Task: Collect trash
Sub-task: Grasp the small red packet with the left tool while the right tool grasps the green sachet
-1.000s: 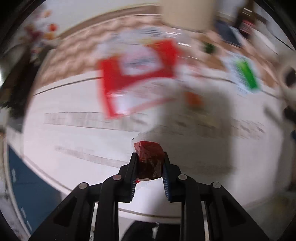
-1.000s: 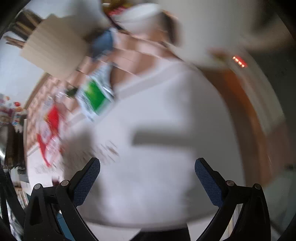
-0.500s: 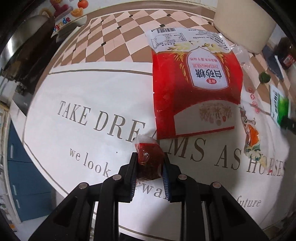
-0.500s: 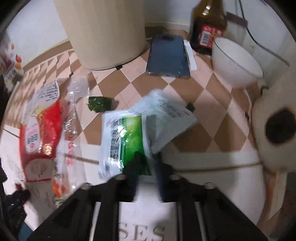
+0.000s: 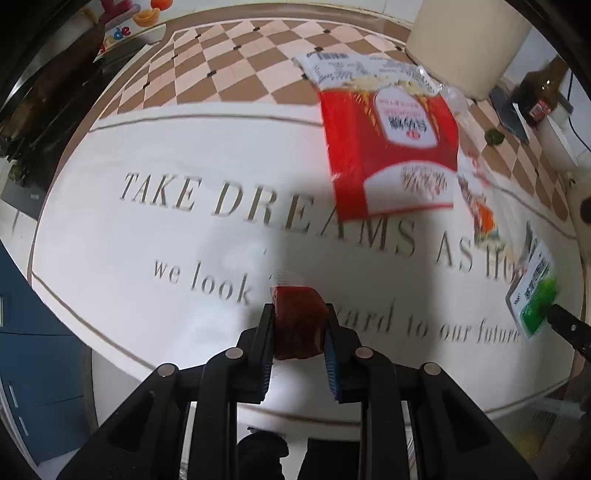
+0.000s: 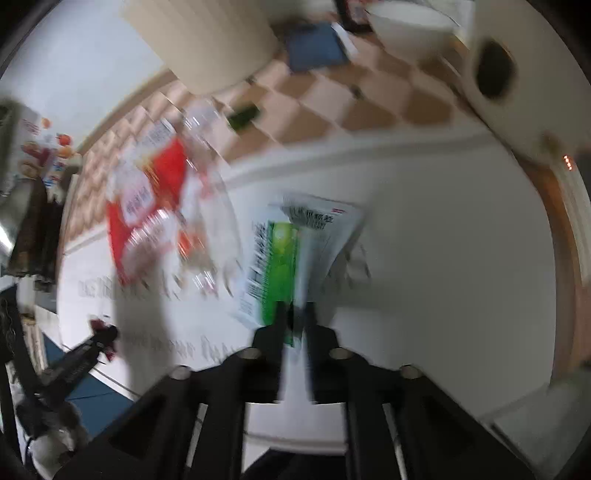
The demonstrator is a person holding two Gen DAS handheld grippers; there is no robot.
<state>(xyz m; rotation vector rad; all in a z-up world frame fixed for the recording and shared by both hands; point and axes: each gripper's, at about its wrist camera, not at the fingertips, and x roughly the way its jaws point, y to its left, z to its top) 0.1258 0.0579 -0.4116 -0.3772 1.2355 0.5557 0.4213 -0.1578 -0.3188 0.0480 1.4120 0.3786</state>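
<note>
My left gripper (image 5: 298,325) is shut on a small dark red sauce packet (image 5: 298,322) and holds it above the white tablecloth (image 5: 147,221). My right gripper (image 6: 295,321) is shut on the corner of a green and white wrapper (image 6: 291,251), lifted off the table; it also shows in the left wrist view (image 5: 533,295). A large red and white bag (image 5: 388,136) lies flat further back, with a clear plastic wrapper (image 5: 480,210) at its right edge. The left gripper with its packet shows in the right wrist view (image 6: 103,334).
A beige cylindrical bin (image 5: 469,40) stands at the back. A small green scrap (image 5: 494,137), a dark flat tablet (image 6: 317,46), a brown bottle (image 5: 541,92) and a white bowl (image 6: 410,29) are at the back right. The tablecloth has printed lettering and a checked border.
My right gripper has closed on the green wrapper and lifted it toward the table's front. My left gripper has shifted a little with the red packet still in it.
</note>
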